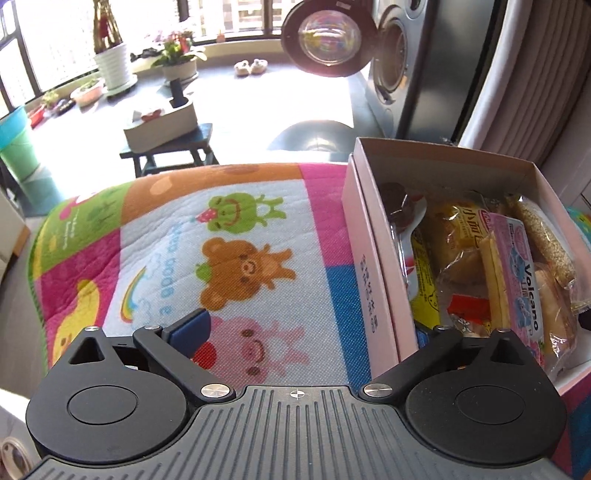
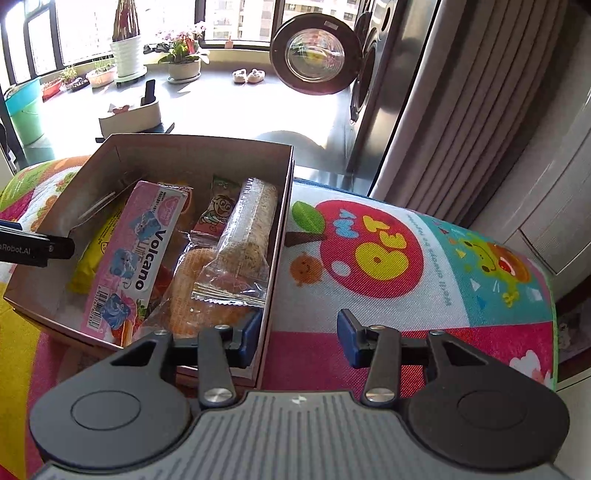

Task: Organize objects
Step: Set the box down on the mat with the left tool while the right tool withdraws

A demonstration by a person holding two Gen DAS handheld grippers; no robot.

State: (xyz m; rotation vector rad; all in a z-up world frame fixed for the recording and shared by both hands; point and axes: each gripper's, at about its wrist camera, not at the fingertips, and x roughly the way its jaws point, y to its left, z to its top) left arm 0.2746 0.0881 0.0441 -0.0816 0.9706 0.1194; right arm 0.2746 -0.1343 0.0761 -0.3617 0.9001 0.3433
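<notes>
On the cartoon blanket (image 2: pixel 406 295), box (image 2: pixel 192 147) is sitting full of snack packets (image 2: pixel 144 254); nothing loose is showing outside. Left gripper (image 1: pixel 310 332) and right gripper (image 2: pixel 299 332) are straddling its side walls, jaws apart, empty; sorting probably nearing completion.

Strong daylight from windows (image 2: pixel 236 22), floor (image 1: pixel 258 107) blown out, fisheye-curved edges.

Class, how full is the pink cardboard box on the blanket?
Nearly full: the lidless pink cardboard box holds packaged snacks packed across its floor.
</notes>
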